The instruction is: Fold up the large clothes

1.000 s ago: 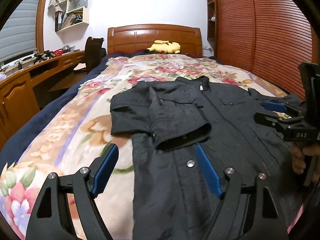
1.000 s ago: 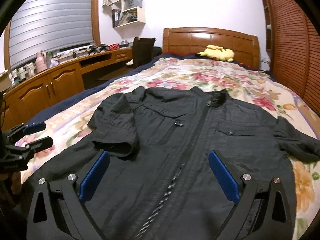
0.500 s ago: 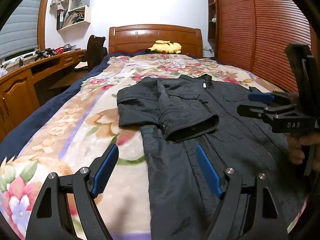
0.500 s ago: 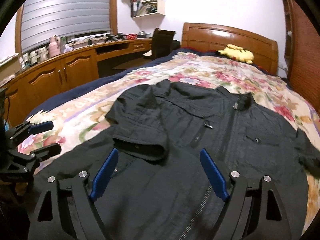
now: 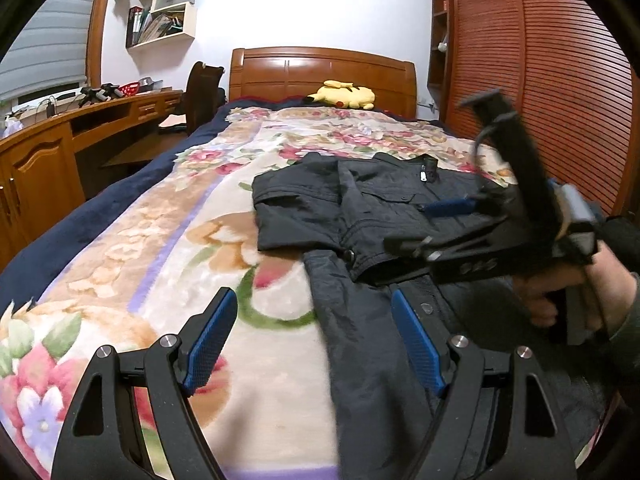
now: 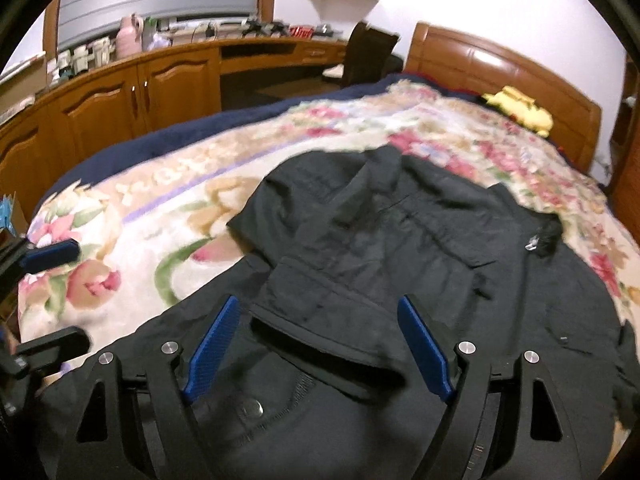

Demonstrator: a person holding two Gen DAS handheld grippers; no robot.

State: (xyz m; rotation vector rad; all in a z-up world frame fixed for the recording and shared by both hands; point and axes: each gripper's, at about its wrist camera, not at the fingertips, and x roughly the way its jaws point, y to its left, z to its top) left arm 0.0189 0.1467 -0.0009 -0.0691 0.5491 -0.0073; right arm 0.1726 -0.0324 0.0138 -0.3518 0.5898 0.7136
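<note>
- Jacket (image 5: 380, 216): dark, zip-front, lies flat on the bed (image 5: 168, 248), front side up, collar at 12 o'clock toward the headboard (image 5: 320, 72), hem at 6 o'clock nearest the cameras.
- One sleeve (image 6: 320, 280) is already folded in across the chest, cuff opening facing 6 o'clock. The other sleeve is not clear in either view.
- Right gripper (image 6: 320, 344): fingers spread, nothing between them. They have just been narrowing a little. It hovers over the folded cuff; the right-wrist view is motion-blurred.
- Left gripper (image 5: 316, 340): fingers wide apart, empty, straddling the jacket's side edge near the hem, at 9 o'clock of the body panel.
- Step in hand, my read: get set to take the side panel or hem for the next fold.
- To do it well:
  - Pinch the outer shell and lining together at the edge, not the blanket underneath.
  - Take two grips well apart along the same edge so the fold line stays straight.
  - Keep the folded sleeve from dragging as the panel moves.
- Yellow plush toy (image 5: 344, 94) at 12 o'clock by the headboard, well clear.
</note>
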